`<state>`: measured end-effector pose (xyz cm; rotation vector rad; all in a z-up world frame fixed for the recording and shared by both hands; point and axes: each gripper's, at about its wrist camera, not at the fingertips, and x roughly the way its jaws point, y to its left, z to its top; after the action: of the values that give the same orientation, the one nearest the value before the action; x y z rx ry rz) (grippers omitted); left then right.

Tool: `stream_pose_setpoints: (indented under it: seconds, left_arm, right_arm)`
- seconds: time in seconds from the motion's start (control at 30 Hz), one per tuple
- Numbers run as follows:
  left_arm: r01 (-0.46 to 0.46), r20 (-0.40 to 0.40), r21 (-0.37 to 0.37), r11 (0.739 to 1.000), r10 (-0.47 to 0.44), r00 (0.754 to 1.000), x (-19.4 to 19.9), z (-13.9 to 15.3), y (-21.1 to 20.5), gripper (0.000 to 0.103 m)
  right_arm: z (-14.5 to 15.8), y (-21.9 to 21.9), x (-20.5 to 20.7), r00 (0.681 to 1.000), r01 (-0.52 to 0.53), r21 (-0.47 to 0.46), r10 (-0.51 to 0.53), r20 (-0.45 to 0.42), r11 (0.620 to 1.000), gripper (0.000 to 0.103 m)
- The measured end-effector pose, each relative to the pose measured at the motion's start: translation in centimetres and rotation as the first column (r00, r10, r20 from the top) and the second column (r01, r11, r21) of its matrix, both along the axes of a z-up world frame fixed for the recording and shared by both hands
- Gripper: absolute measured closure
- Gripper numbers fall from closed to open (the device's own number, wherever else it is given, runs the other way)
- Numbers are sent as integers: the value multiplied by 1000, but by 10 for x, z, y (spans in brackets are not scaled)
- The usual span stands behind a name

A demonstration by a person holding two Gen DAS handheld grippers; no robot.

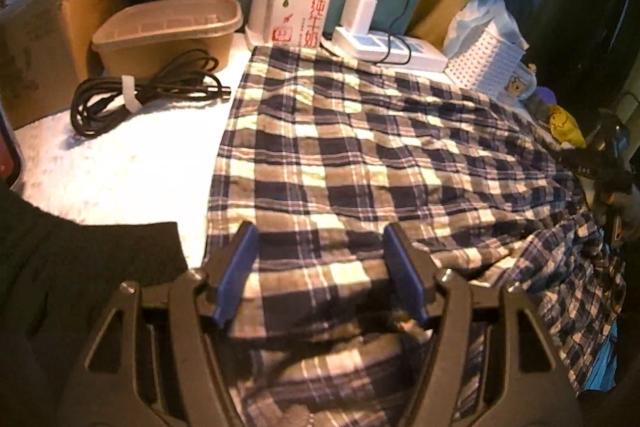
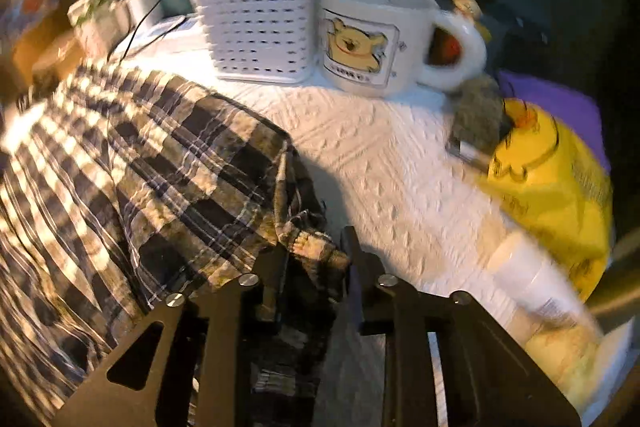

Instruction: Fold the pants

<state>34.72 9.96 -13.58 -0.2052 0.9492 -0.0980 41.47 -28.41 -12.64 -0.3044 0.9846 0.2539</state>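
The plaid pants in navy, grey and cream lie spread over the white textured table cover. My left gripper is open, its blue-padded fingers hovering over the near edge of the pants. In the right wrist view the pants cover the left half. My right gripper is shut on a bunched edge of the pants, the fabric pinched between its fingers and lifted slightly.
A coiled black cable, a brown tub, a milk carton and a power strip with charger line the back. A white basket, a bear mug, a yellow bag and a bottle crowd the right.
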Motion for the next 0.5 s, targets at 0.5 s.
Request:
stream_pose_setpoints:
  seconds: [0.5]
  left_arm:
    - [-13, -42, 55, 998, 15, 999, 22, -11, 3, 37]
  right_arm:
    - [16, -11, 37, 992, 102, -99, -94, 85, 990, 56]
